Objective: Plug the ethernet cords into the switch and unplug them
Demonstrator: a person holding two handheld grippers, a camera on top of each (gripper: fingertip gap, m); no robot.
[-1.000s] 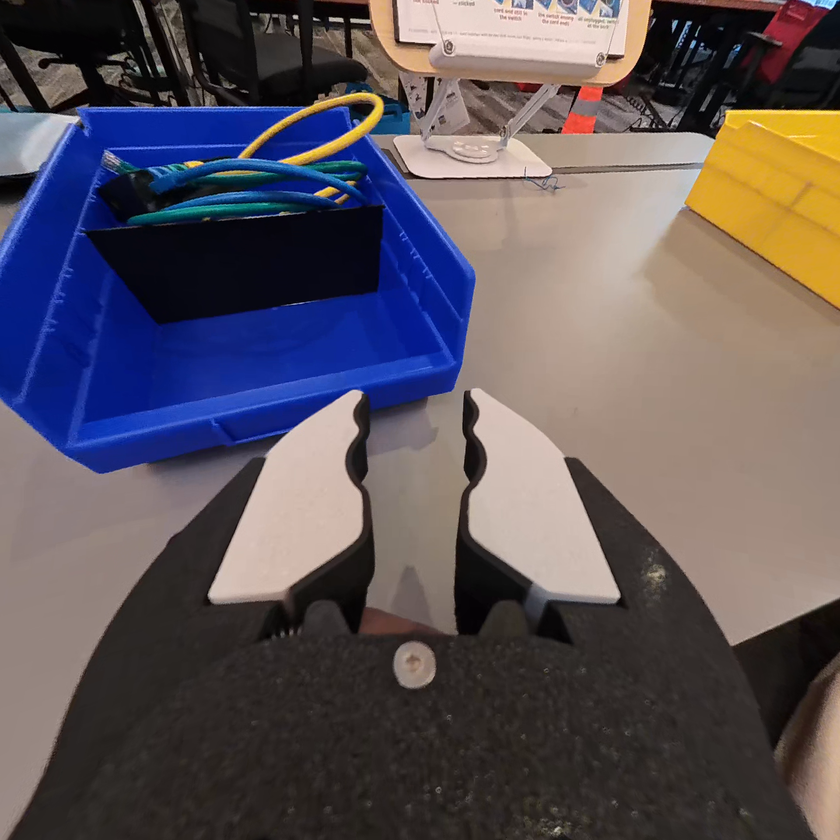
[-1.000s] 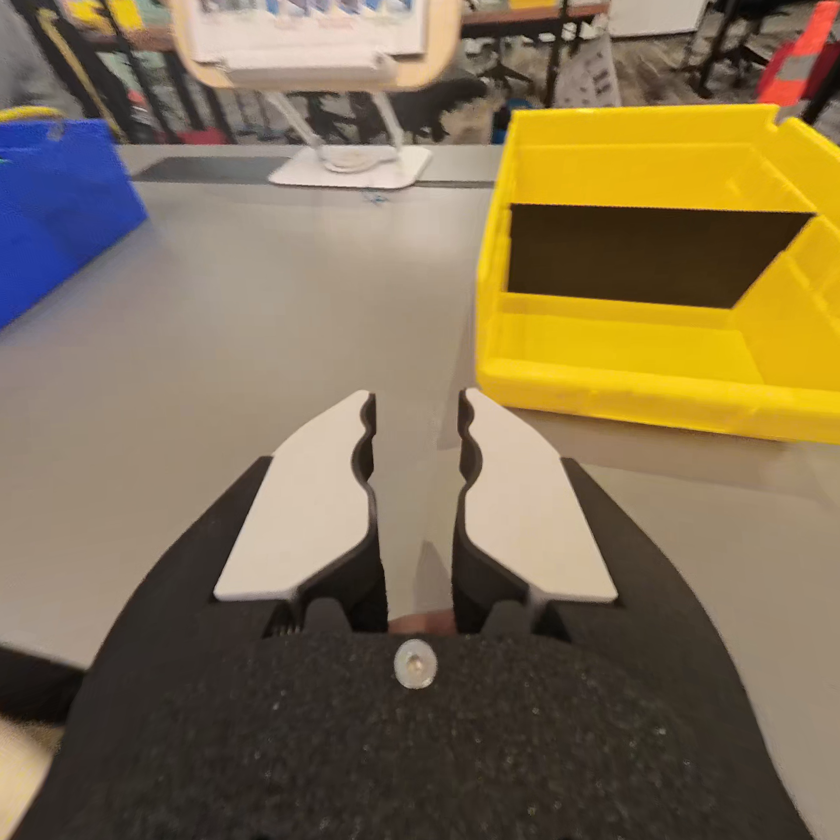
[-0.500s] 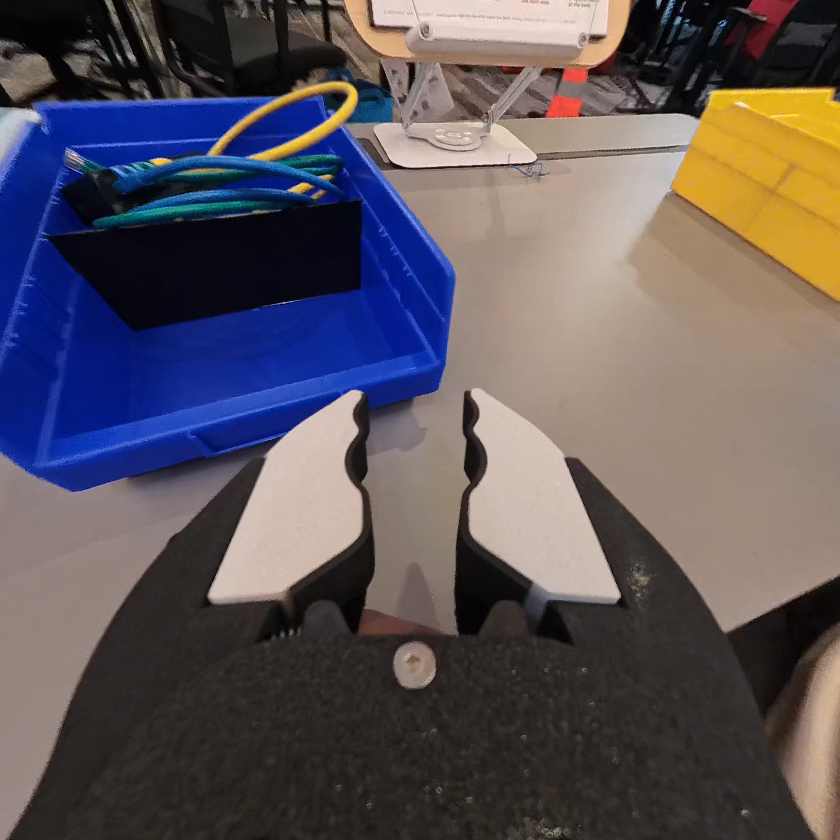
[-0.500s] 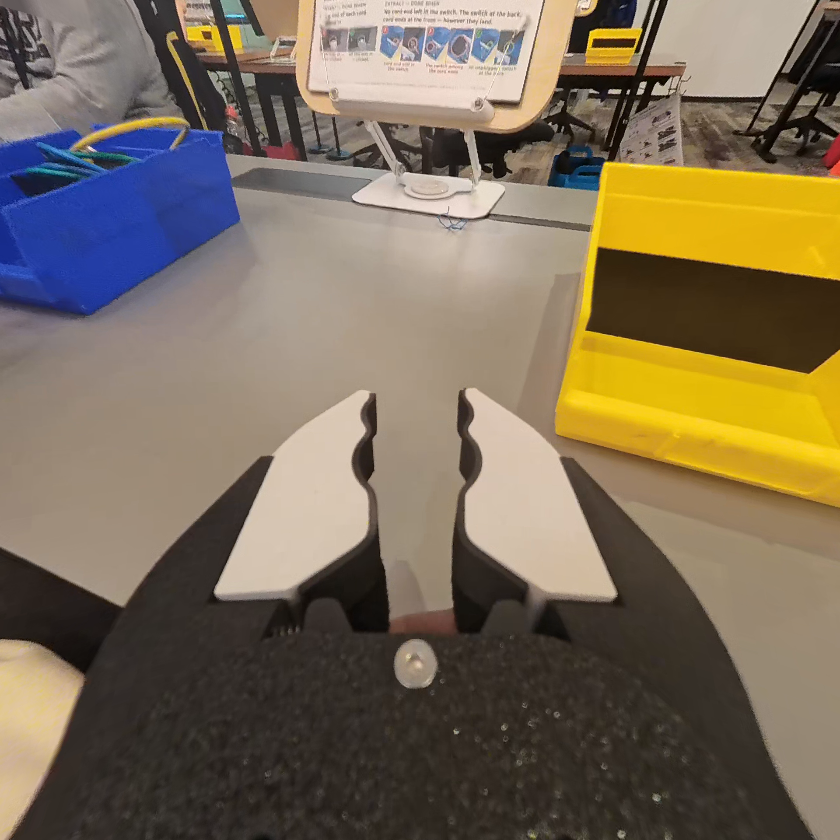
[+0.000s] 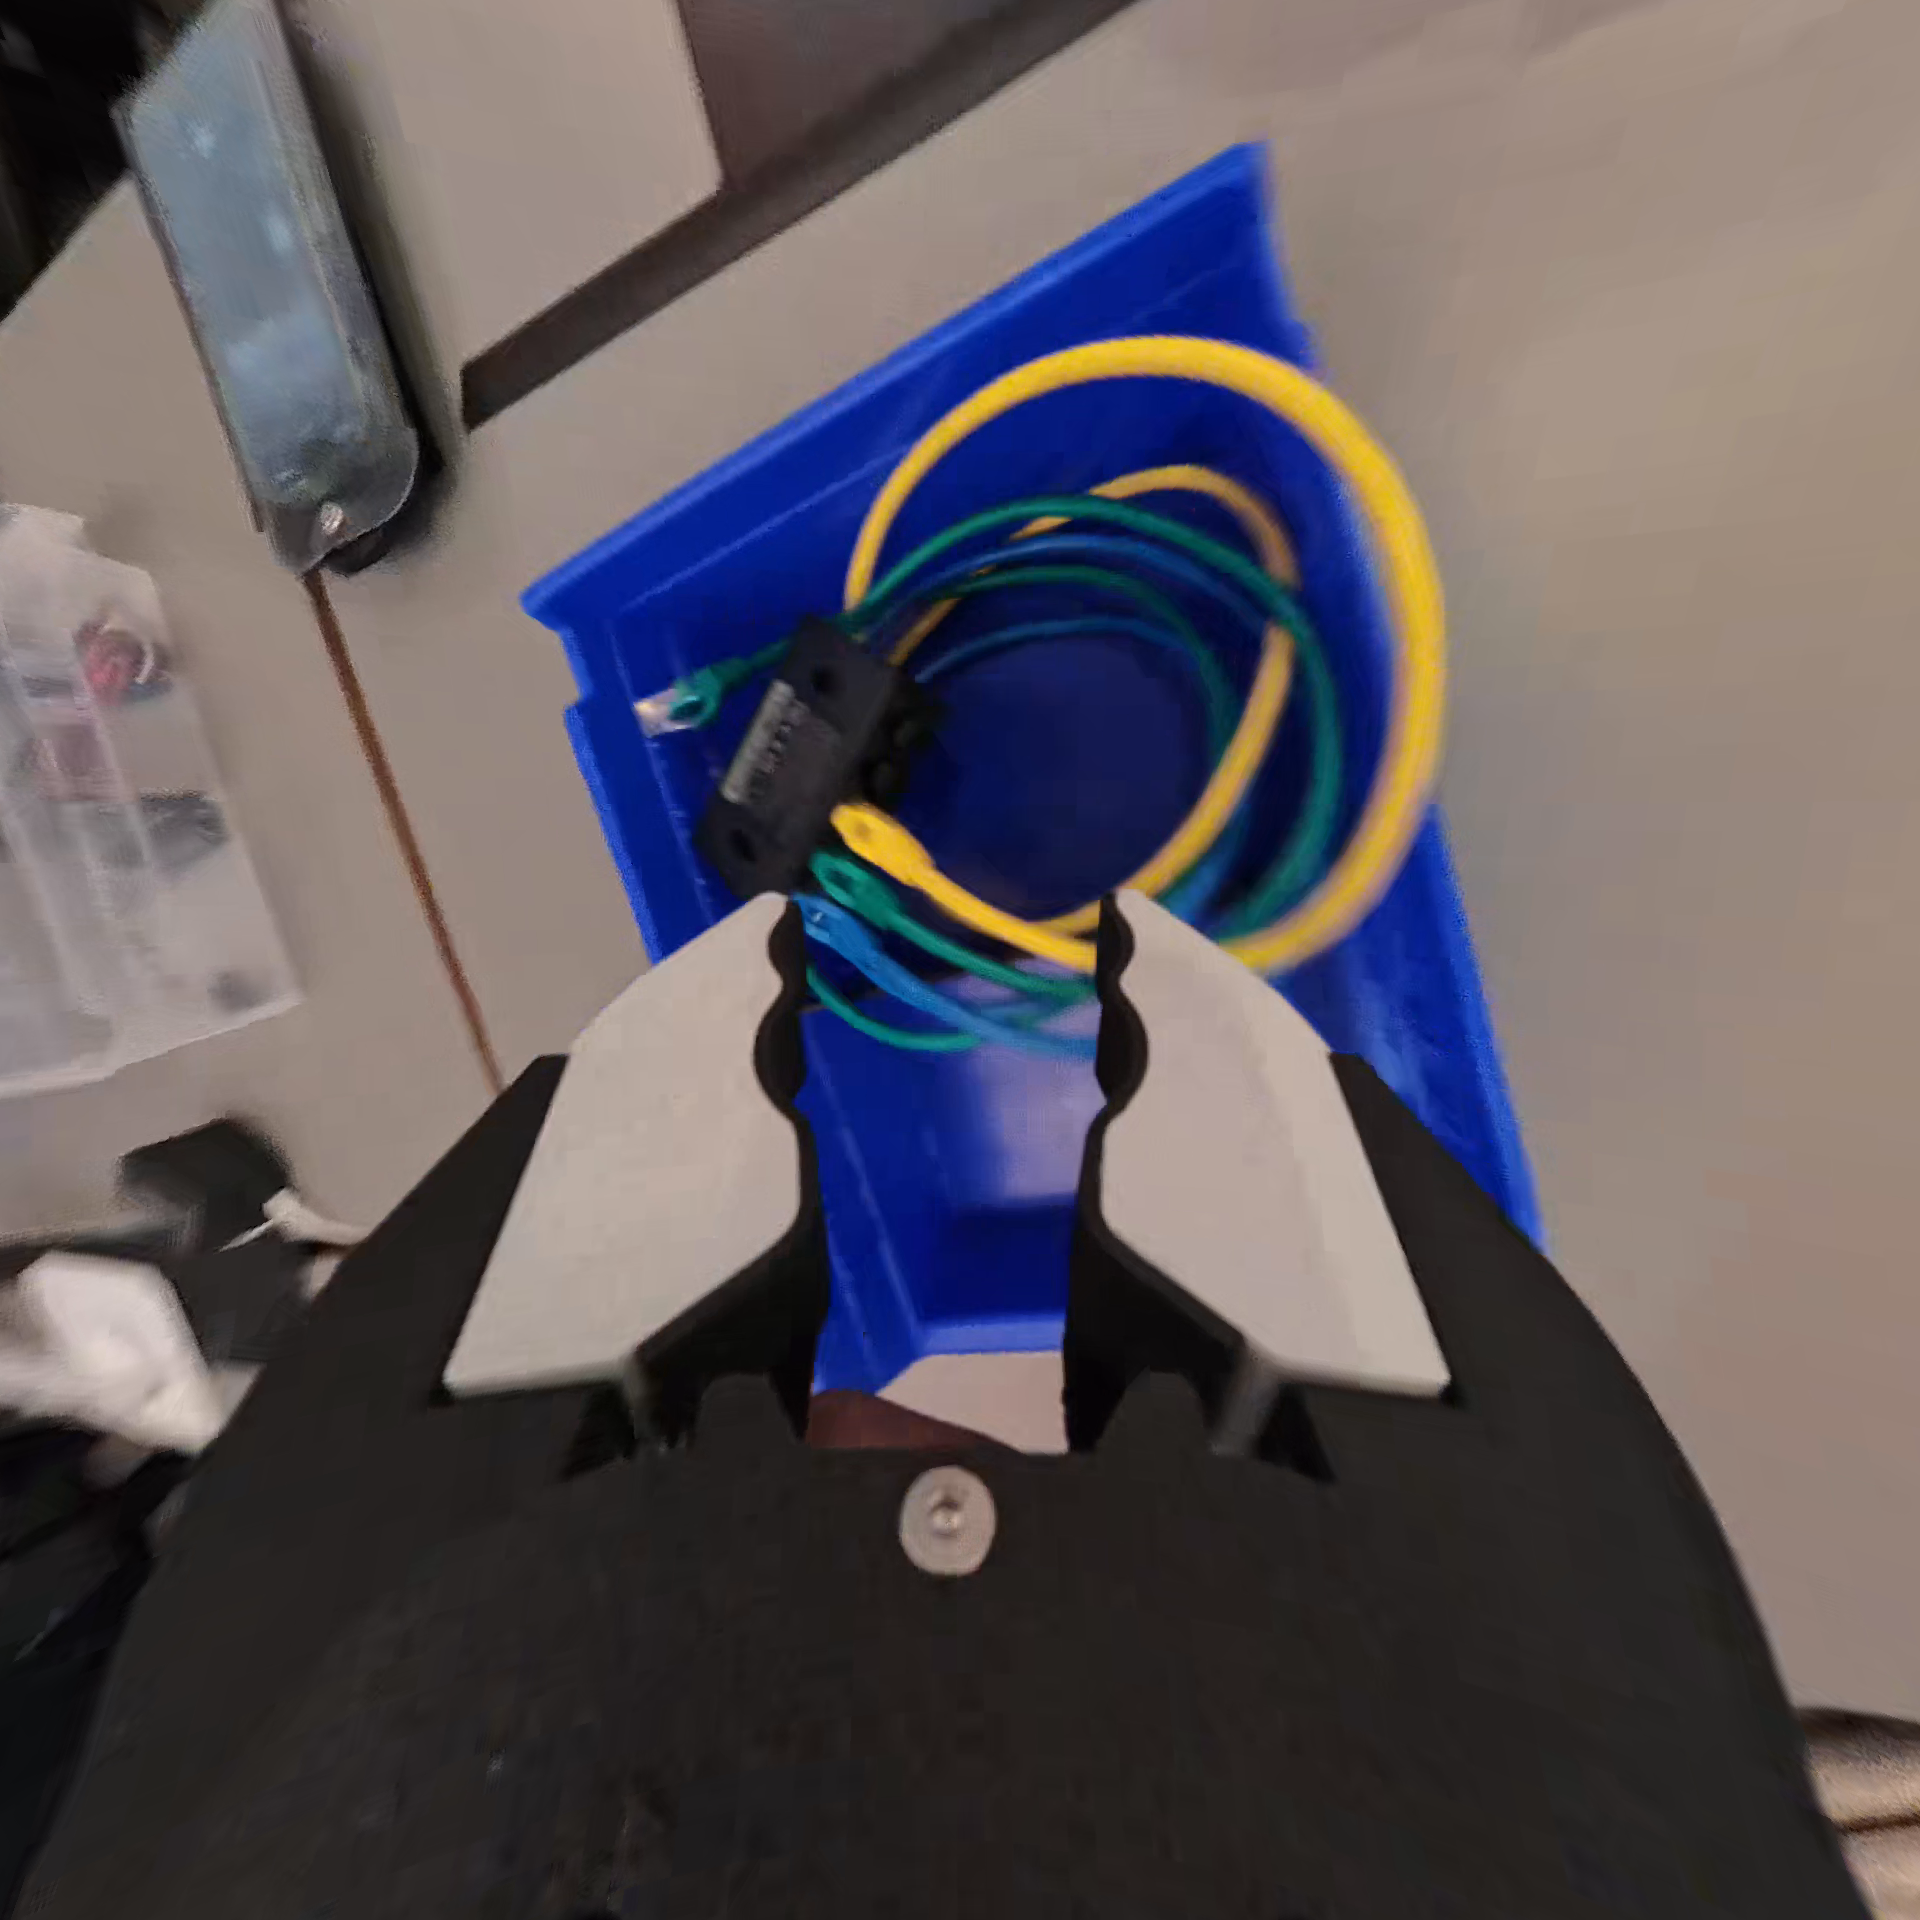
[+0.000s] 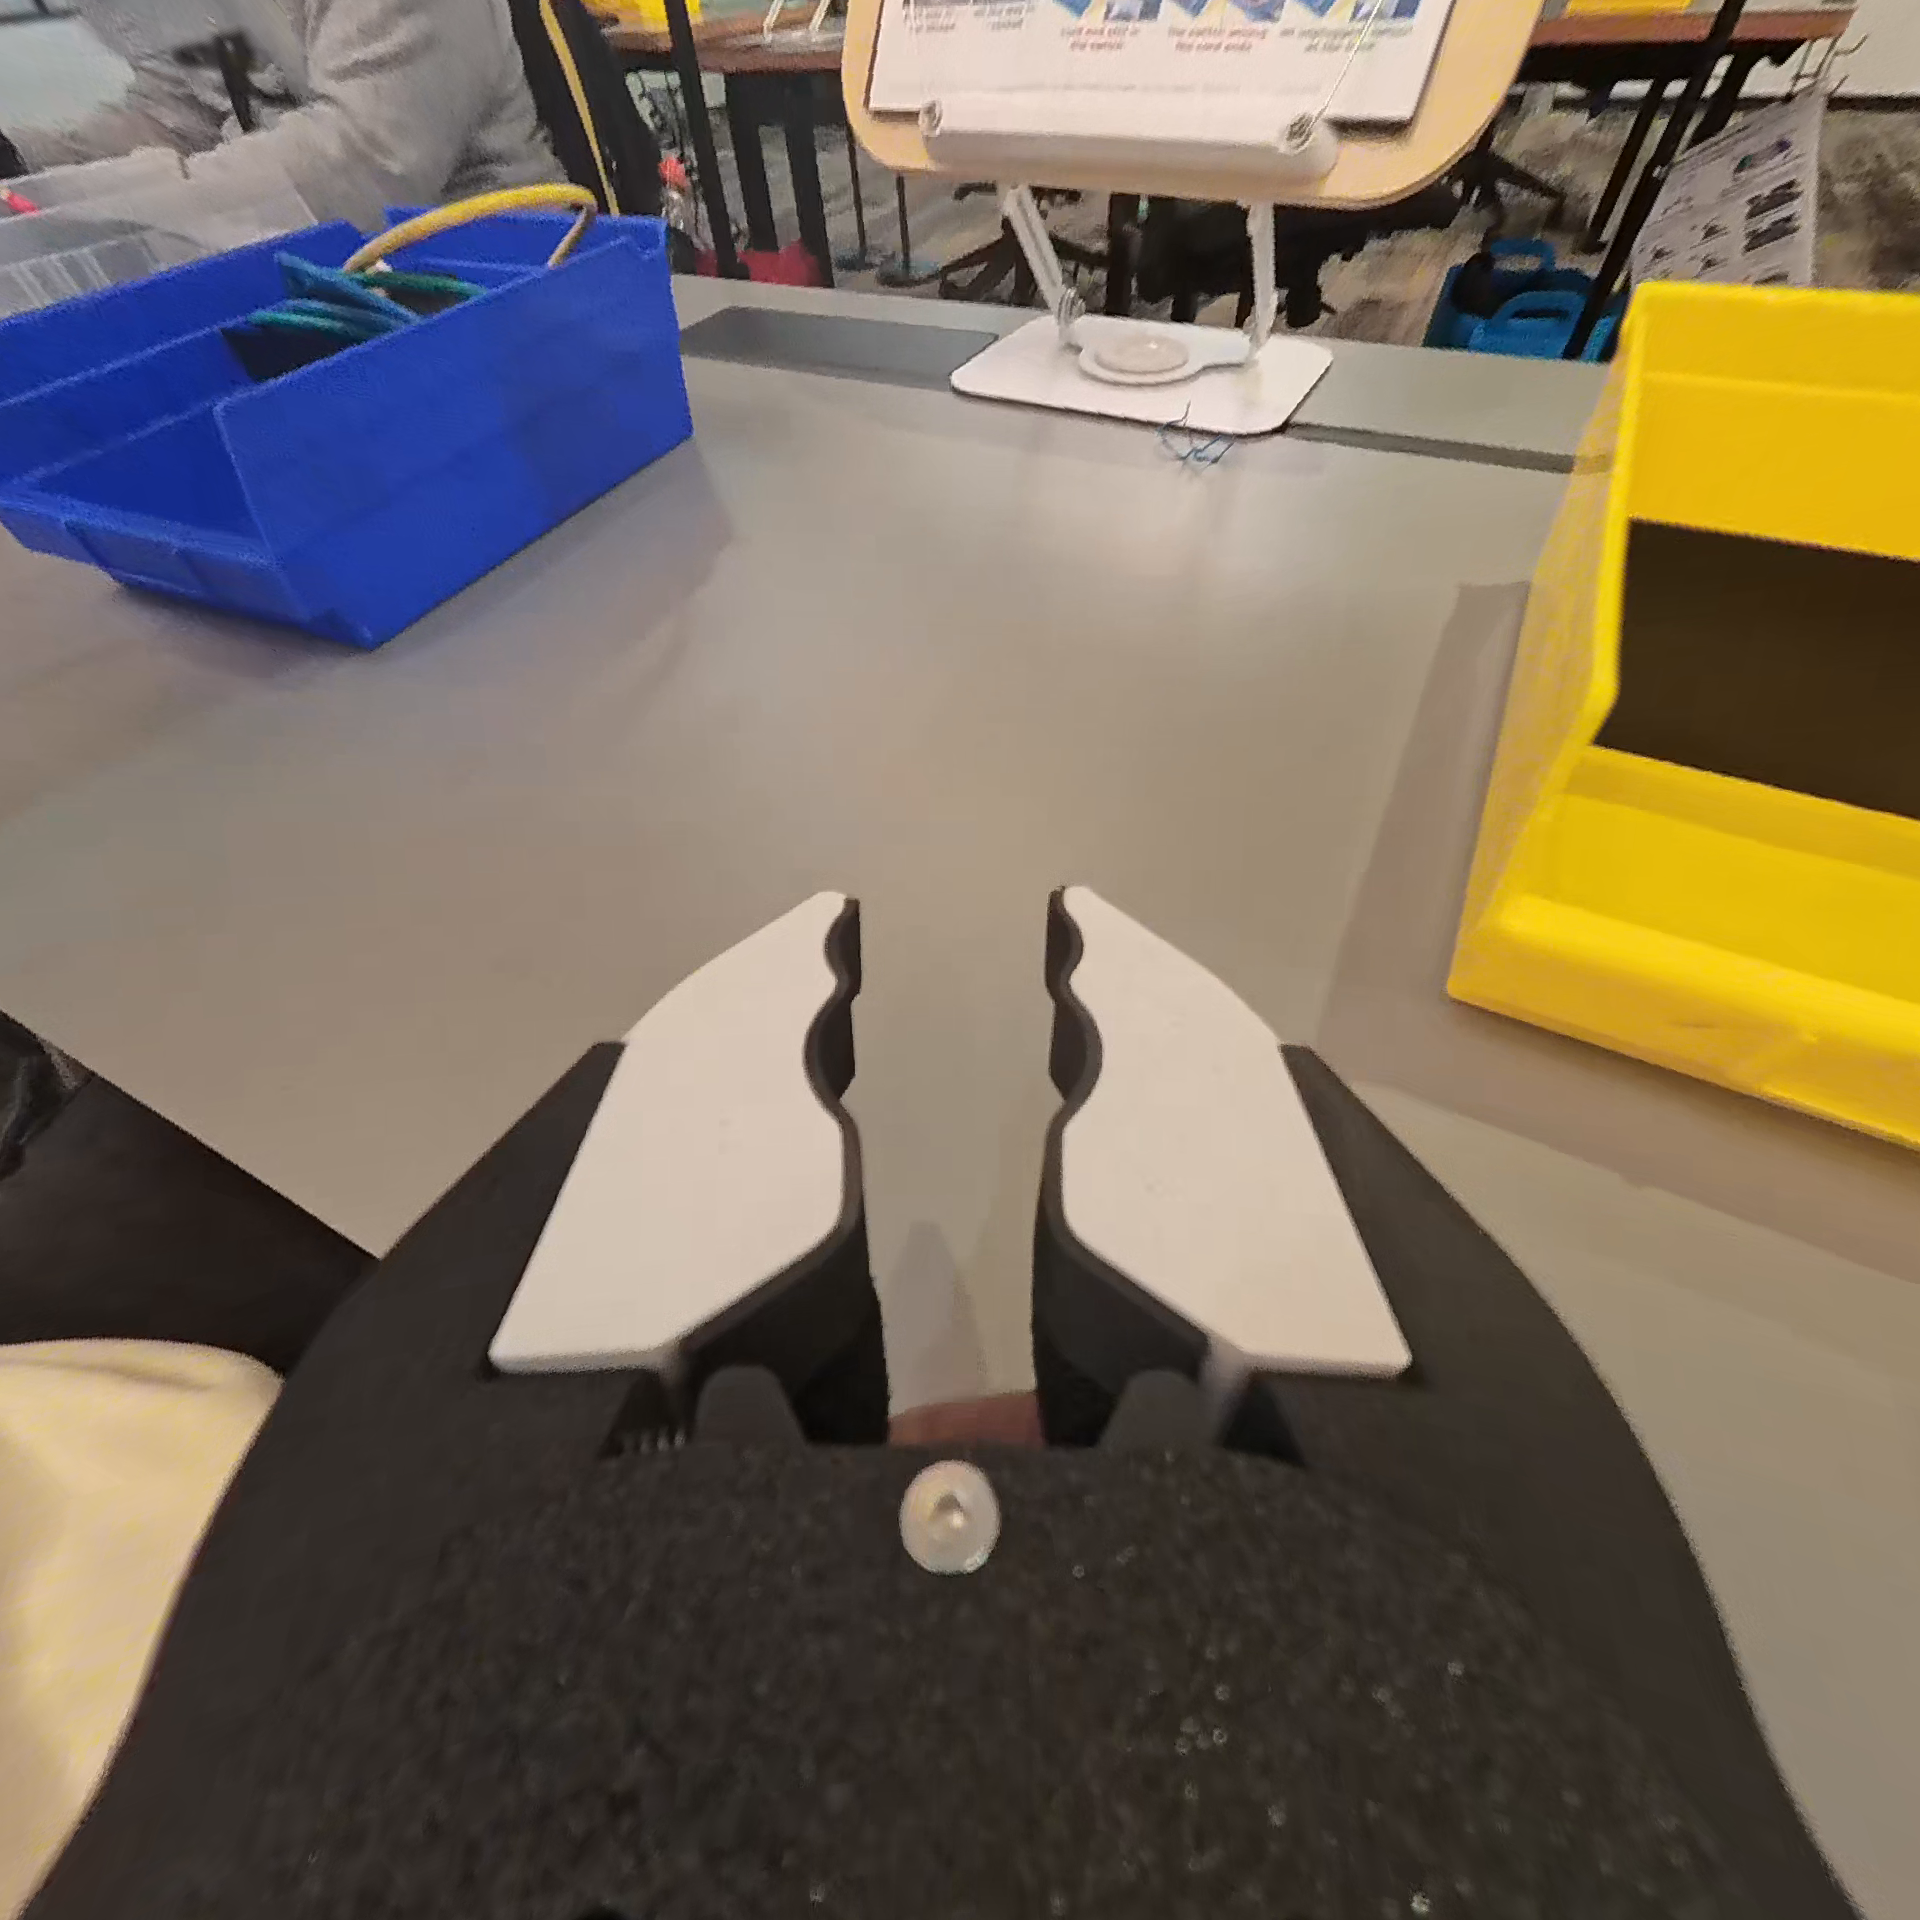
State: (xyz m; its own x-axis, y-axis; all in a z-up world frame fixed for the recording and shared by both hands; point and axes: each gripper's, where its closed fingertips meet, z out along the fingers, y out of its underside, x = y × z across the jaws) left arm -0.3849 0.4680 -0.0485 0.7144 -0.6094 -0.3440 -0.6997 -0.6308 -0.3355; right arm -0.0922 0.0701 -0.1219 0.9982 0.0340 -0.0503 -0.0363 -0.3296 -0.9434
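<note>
My left tongs (image 5: 945, 914) hang spread over the blue bin (image 5: 1444, 1039), holding nothing. Below them the black switch (image 5: 805, 769) lies in the bin's back part, with the yellow cord (image 5: 1392, 582), green cord (image 5: 1314, 727) and blue cord (image 5: 883, 961) coiled beside it; their plug ends crowd the switch, and I cannot tell which are seated. My right tongs (image 6: 954, 909) are spread too, empty above bare grey worktop (image 6: 935, 675). The yellow bin (image 6: 1704, 956) sits to their right, a document stand (image 6: 1143, 358) far ahead.
</note>
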